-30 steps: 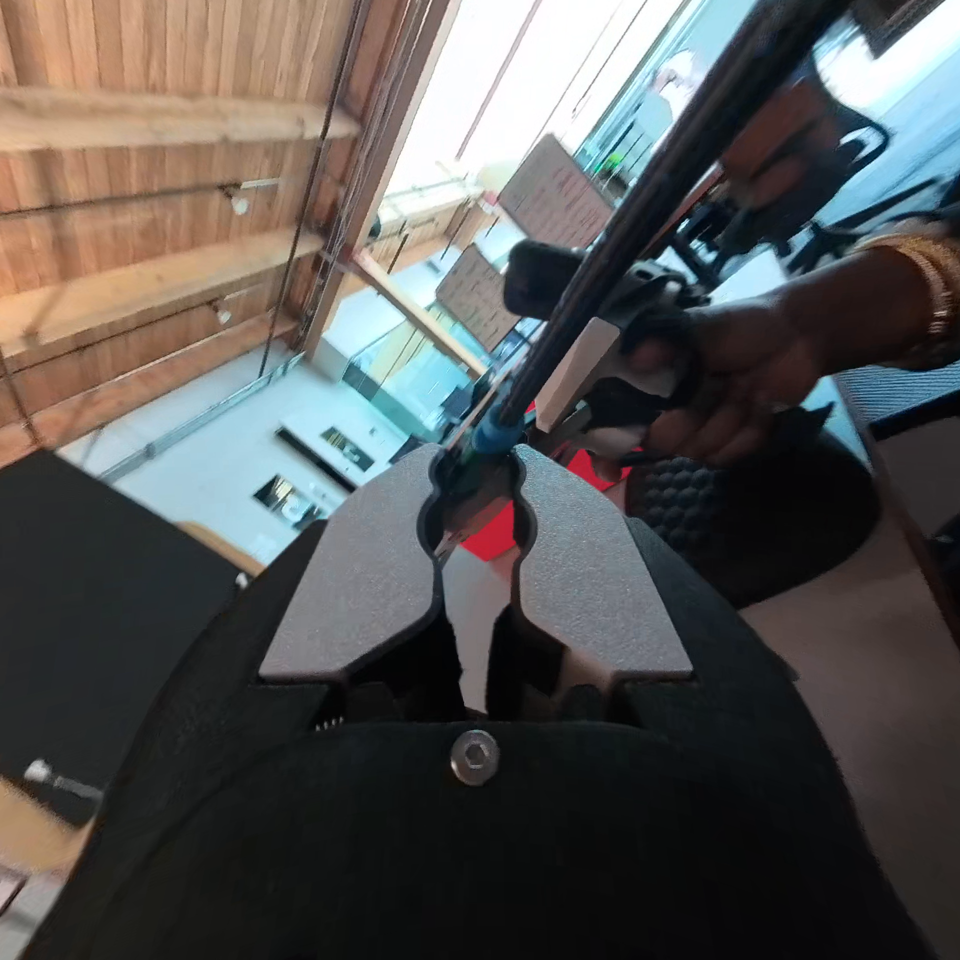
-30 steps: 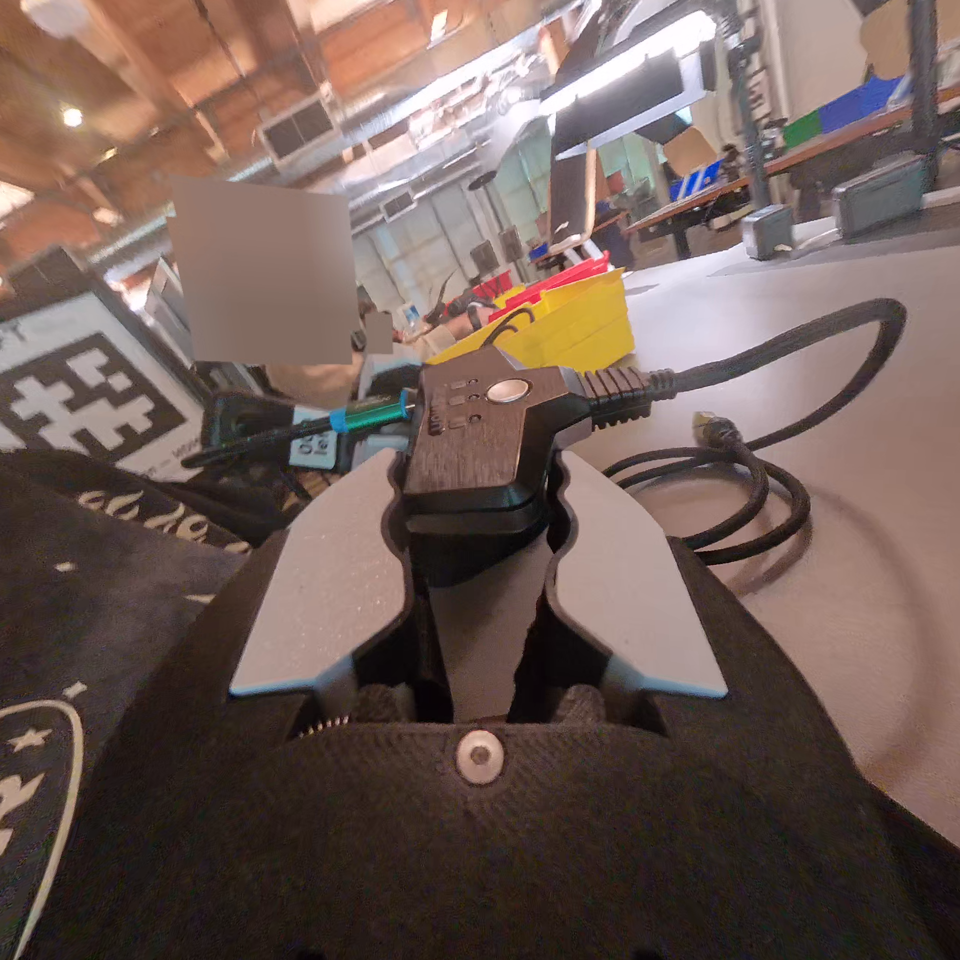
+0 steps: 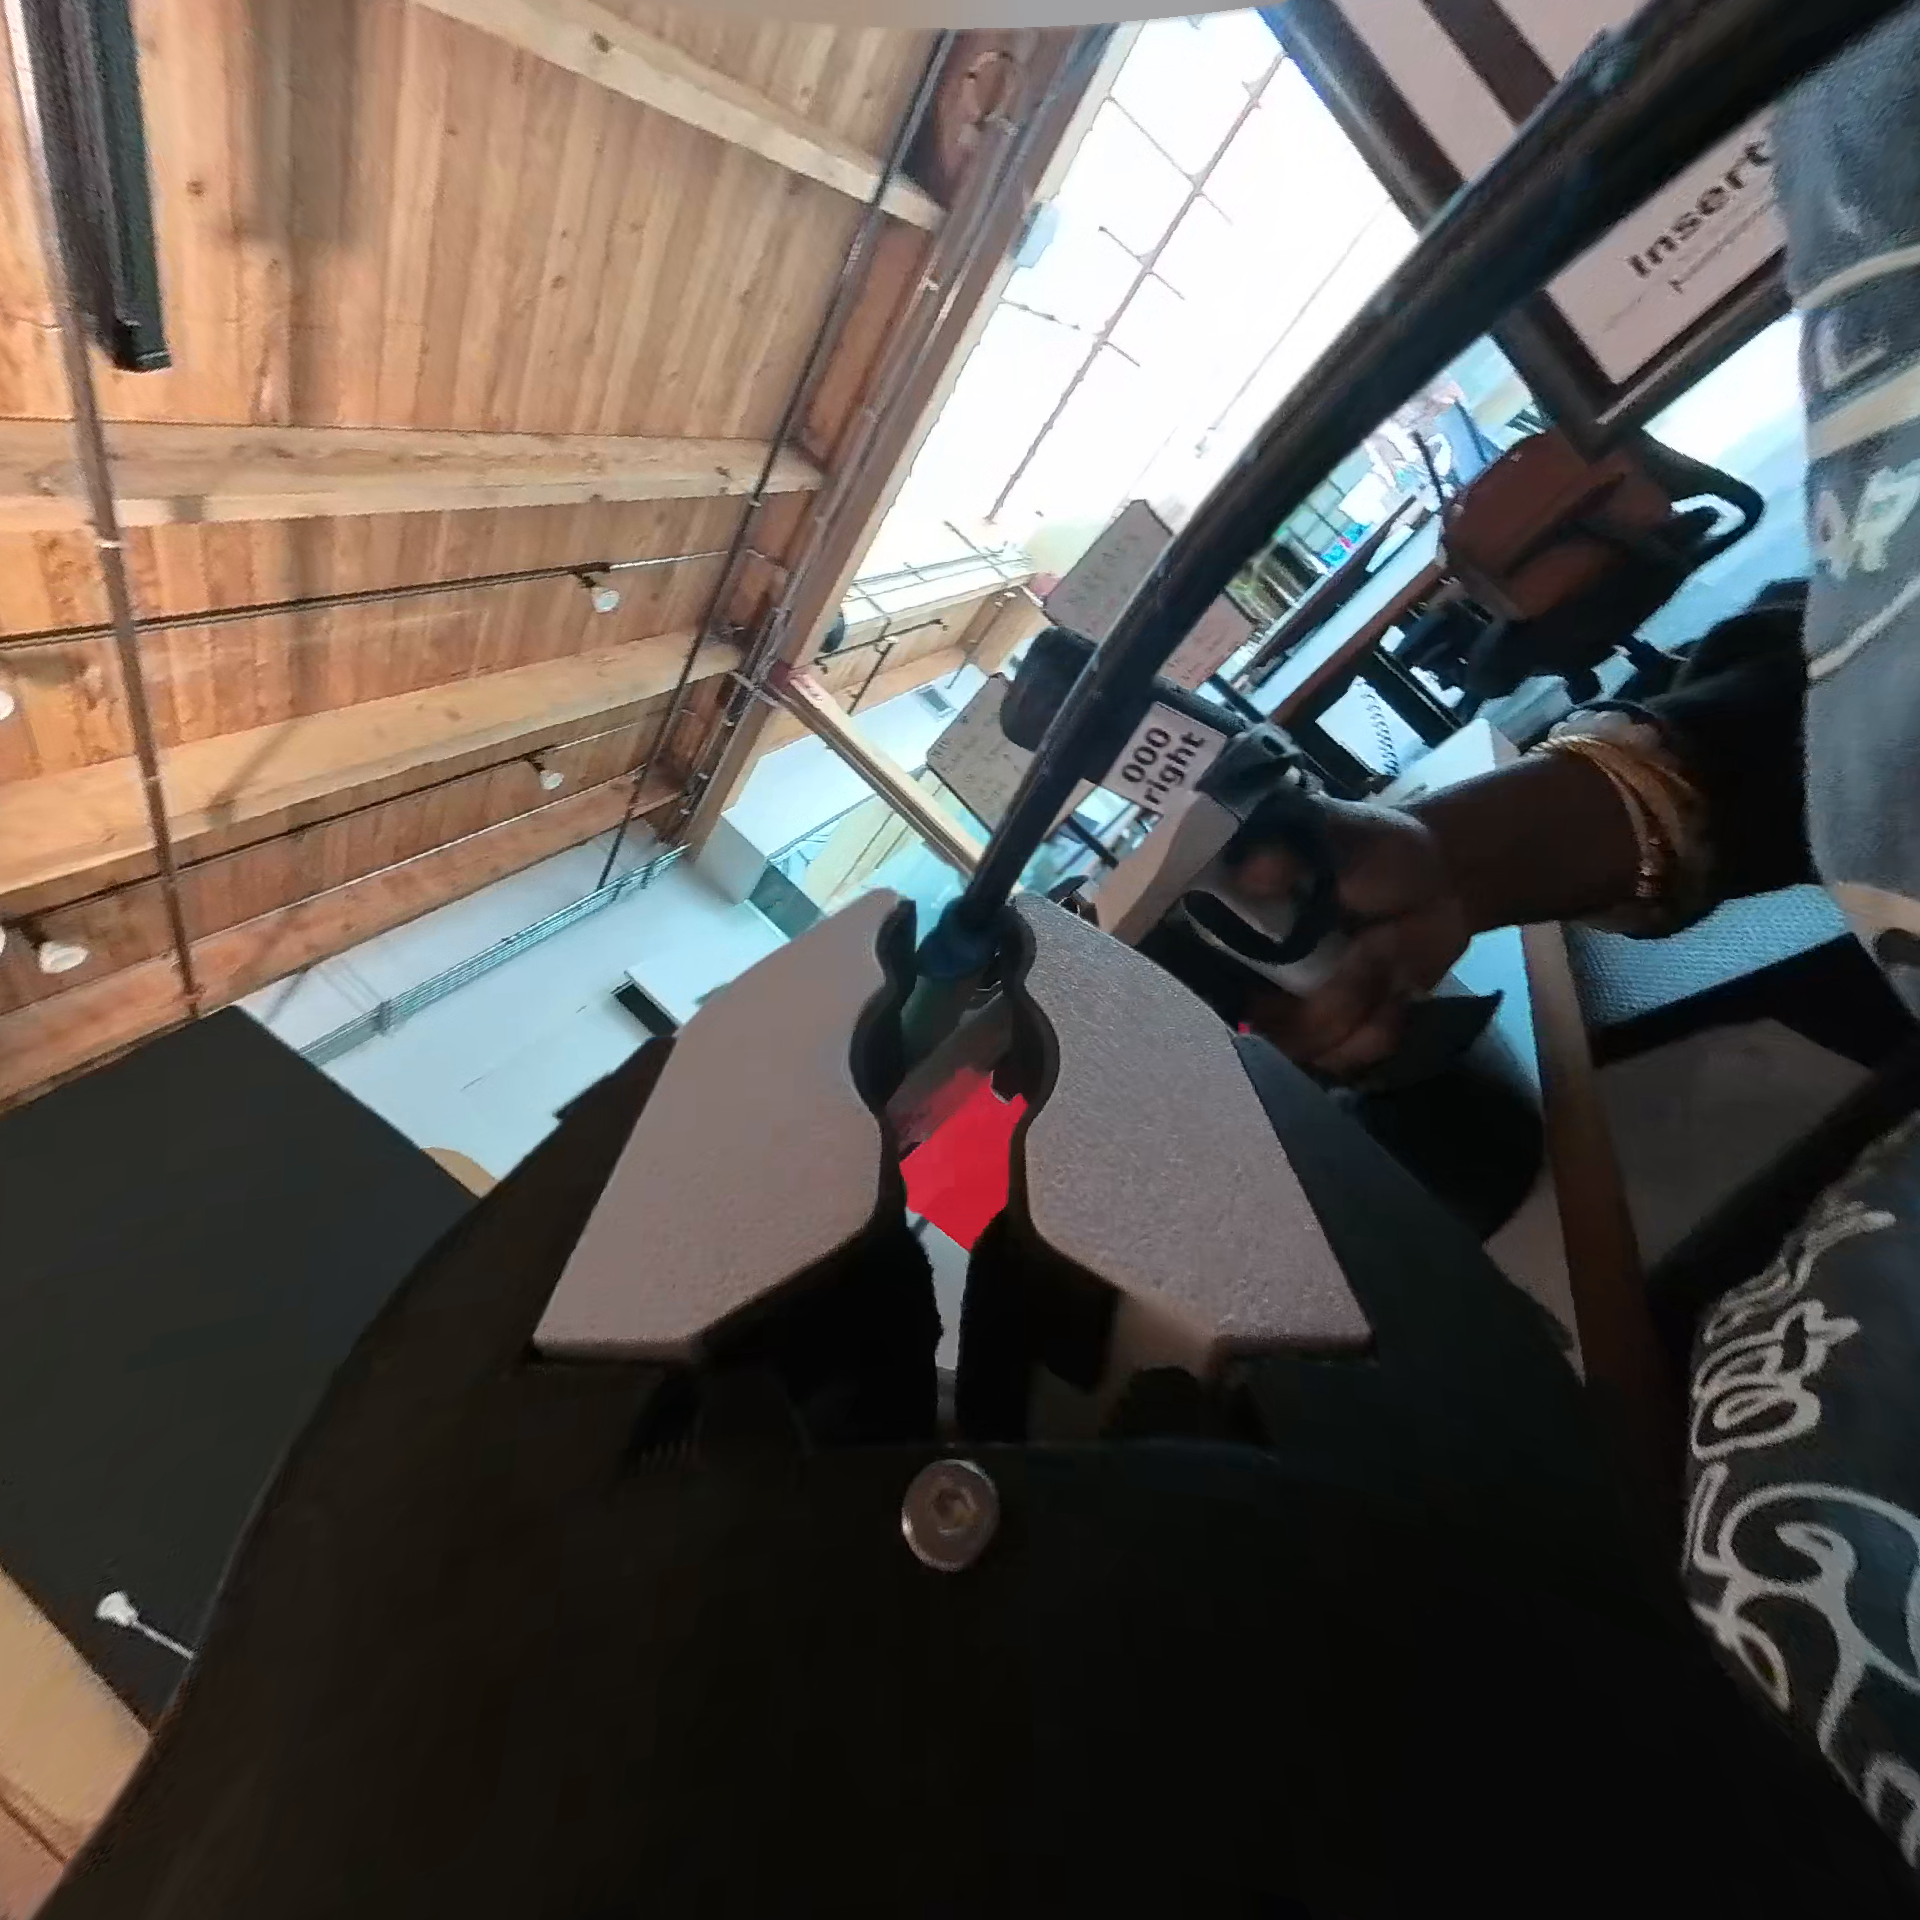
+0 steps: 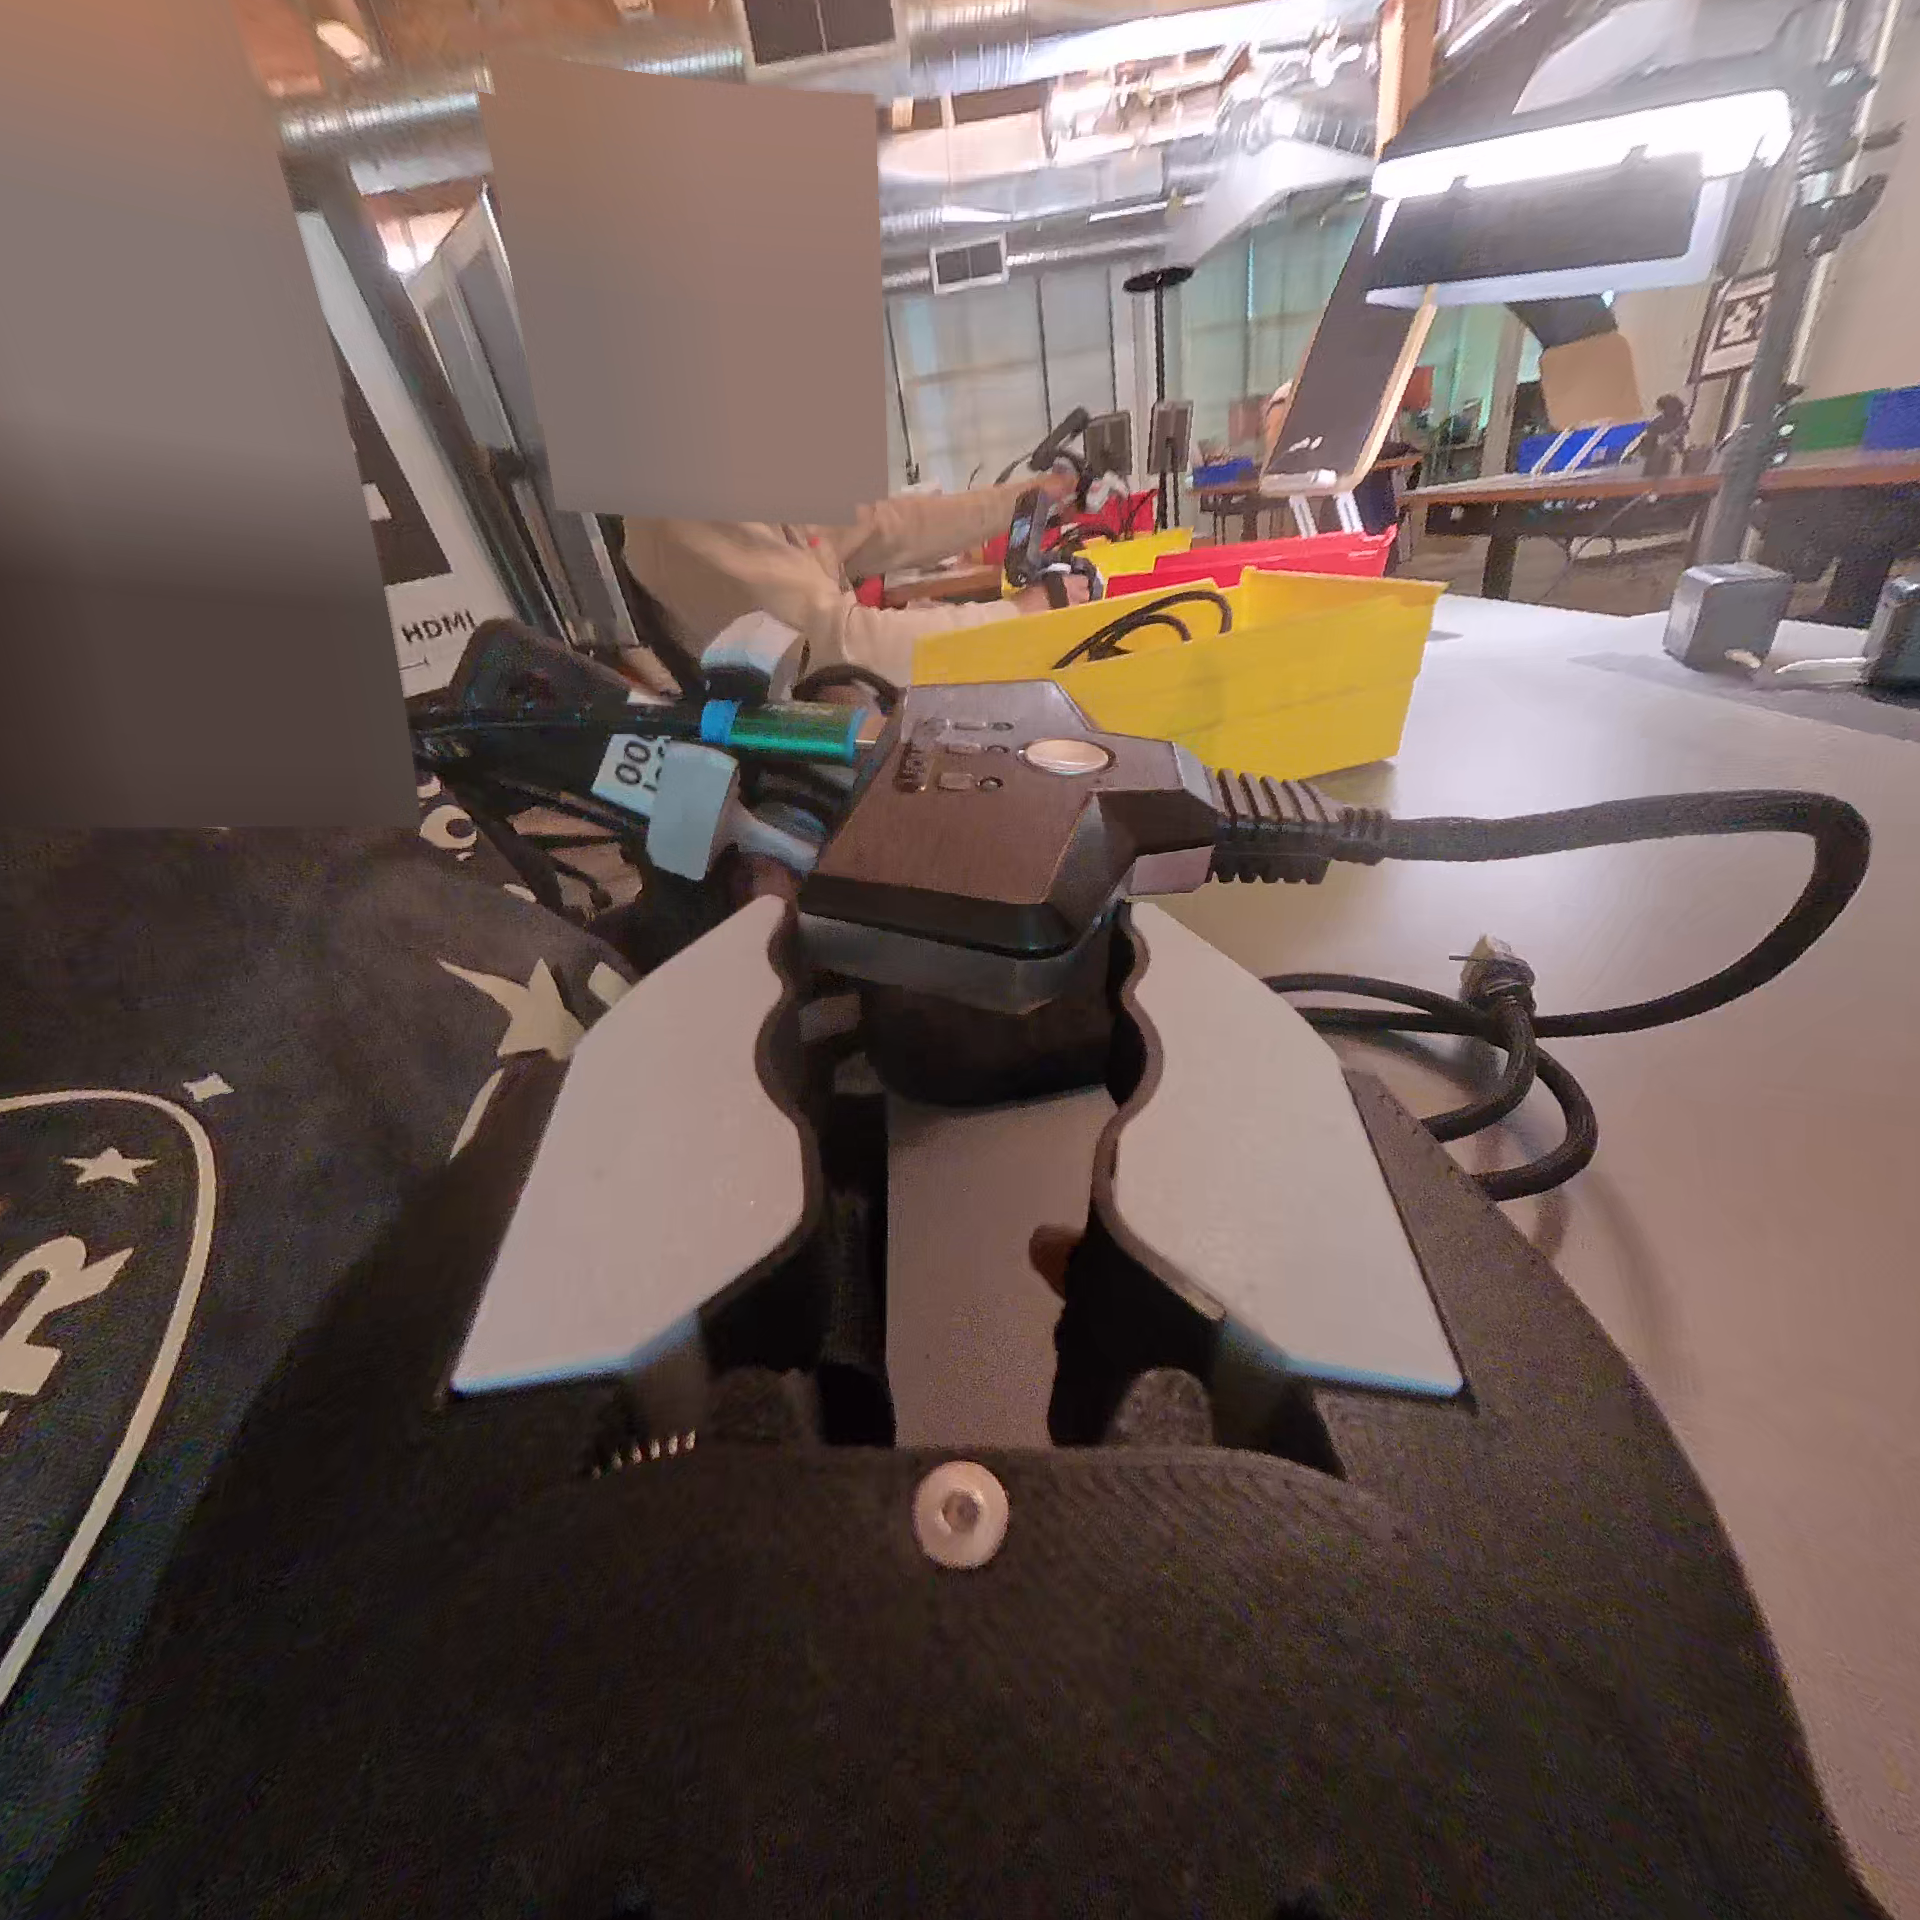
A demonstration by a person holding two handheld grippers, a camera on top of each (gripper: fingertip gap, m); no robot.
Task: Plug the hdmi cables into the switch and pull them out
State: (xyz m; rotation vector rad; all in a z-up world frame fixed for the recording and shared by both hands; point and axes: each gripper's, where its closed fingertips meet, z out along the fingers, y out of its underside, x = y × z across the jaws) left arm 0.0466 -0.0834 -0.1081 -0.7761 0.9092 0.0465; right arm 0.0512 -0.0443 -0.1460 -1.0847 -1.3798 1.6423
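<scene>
The right tongs (image 4: 956,971) are closed on the near end of the black switch (image 4: 997,810), holding it above the bench (image 4: 1662,935). The left tongs (image 3: 951,997) are clamped on the green-and-blue HDMI plug (image 4: 784,724), off the switch's left side. The plug's long axis runs left to right into that side port; whether it is fully seated cannot be told.

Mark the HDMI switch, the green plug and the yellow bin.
HDMI switch (image 4: 977,831): right wrist view, dark top face.
Green plug (image 4: 795,724): right wrist view, metallic green shell.
Yellow bin (image 4: 1268,675): right wrist view, near side wall.
</scene>
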